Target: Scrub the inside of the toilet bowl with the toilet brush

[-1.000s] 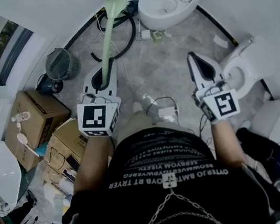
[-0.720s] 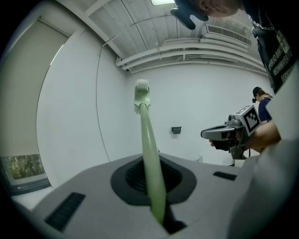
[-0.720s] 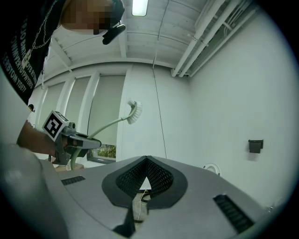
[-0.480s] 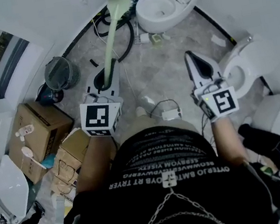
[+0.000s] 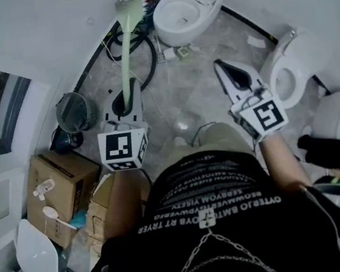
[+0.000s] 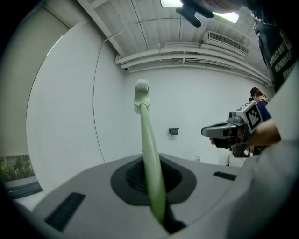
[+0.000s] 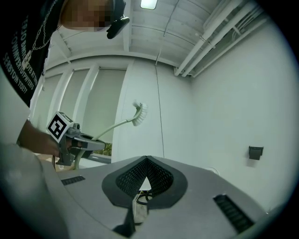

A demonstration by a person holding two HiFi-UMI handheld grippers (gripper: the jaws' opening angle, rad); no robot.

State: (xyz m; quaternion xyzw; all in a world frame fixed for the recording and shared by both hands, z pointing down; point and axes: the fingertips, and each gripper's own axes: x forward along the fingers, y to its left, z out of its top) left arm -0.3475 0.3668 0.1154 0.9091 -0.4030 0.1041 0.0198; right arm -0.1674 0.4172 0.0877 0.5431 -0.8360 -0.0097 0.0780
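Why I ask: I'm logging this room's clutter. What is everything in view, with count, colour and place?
toilet brush: 1, pale green handle, white bristles, pointing up ahead, held in the left gripper
toilet bowls: 2, white, one ahead, one at right
fan: 1, dark grey, on the floor at left
cardboard boxes: at least 2, brown, lower left
hose: 1, black, looped on the floor near the toilet ahead
floor: grey, stone-patterned
left gripper: 1, grey, jaws shut on the brush handle
right gripper: 1, grey, jaws together, holding nothing
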